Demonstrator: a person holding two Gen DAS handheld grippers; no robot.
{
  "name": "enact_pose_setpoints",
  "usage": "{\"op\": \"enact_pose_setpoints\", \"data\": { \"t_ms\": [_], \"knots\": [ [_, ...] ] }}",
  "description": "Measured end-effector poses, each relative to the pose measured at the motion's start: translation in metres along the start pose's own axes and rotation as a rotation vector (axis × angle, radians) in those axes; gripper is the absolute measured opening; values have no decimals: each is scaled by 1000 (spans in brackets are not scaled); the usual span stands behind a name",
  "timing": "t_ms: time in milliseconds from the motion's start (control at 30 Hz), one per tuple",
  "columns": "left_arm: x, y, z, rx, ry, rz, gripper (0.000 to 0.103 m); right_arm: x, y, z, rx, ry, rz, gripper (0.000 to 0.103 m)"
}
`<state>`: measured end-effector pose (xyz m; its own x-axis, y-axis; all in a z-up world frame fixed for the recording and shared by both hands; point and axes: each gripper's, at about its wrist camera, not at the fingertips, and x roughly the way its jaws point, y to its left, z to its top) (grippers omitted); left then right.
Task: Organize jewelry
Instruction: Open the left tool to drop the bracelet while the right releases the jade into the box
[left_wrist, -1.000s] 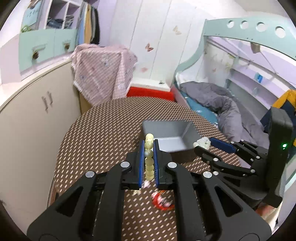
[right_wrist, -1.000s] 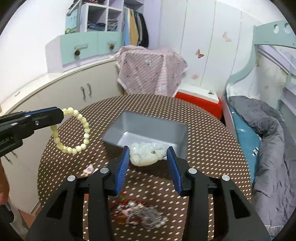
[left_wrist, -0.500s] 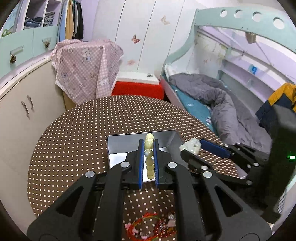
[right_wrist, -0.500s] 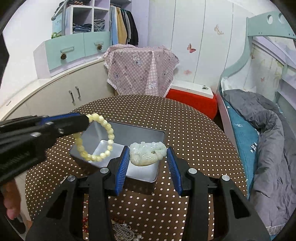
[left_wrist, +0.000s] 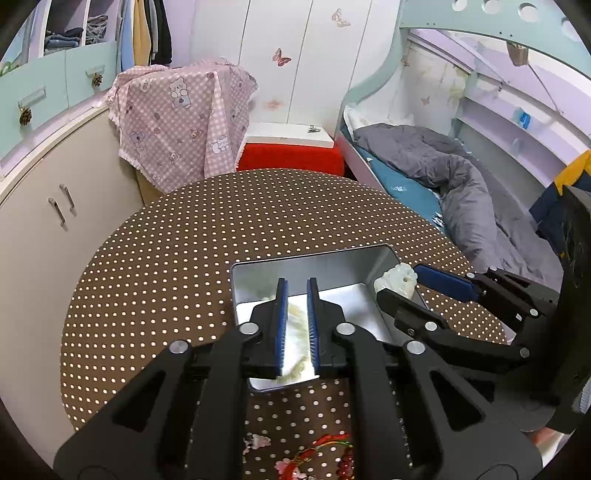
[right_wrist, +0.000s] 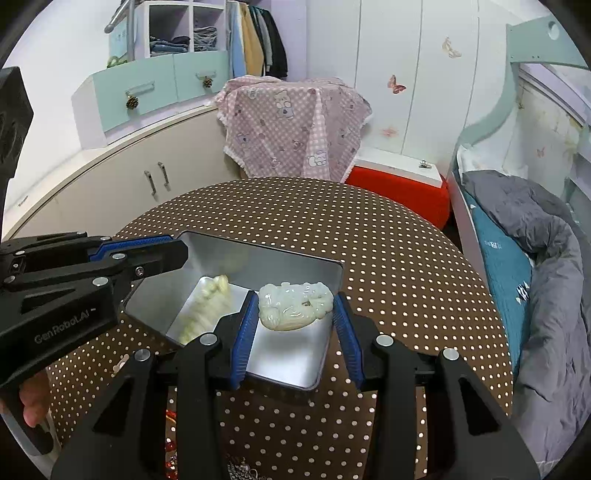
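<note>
The left gripper (left_wrist: 295, 295) hangs over the metal tin (right_wrist: 295, 258), its jaws opening; the pale bead bracelet (right_wrist: 205, 308), blurred, is free of the pads and inside the tin on its left side. The right gripper (right_wrist: 295, 314) is clamped on a carved jade pendant (right_wrist: 293, 304) above the tin's near right part. The tin sits on the dotted brown tablecloth (left_wrist: 166, 258); red corded jewelry (left_wrist: 325, 454) lies nearer than the tin.

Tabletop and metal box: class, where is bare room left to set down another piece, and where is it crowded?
Free: the dotted table left of and beyond the metal box, and the box floor under the jade carving. Crowded: the box's left side, with the blurred bead bracelet, and the near edge with red cords.
</note>
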<state>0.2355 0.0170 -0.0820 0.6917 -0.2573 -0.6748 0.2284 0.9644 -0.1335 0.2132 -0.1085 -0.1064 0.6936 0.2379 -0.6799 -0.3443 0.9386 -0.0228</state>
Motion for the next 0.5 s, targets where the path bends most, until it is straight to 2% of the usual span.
{"op": "enact_pose_setpoints", "data": {
  "t_ms": [33,67,100,200,333,500],
  "knots": [
    [-1,0,0,3,-4,4,60,1,0,0,-1,4,3,39],
    [-6,1,0,4,-28,13,72,2,1,1,-6,4,2,39],
    [-10,1,-1,6,-53,22,74,4,1,1,-10,7,1,39],
    [-15,5,-1,8,-61,35,74,9,3,2,-15,24,6,39],
    [-18,15,-4,-4,-62,80,74,14,8,2,-27,41,13,39],
    [-16,27,-9,-24,-46,100,74,21,13,3,-41,64,5,39]
  ]
}}
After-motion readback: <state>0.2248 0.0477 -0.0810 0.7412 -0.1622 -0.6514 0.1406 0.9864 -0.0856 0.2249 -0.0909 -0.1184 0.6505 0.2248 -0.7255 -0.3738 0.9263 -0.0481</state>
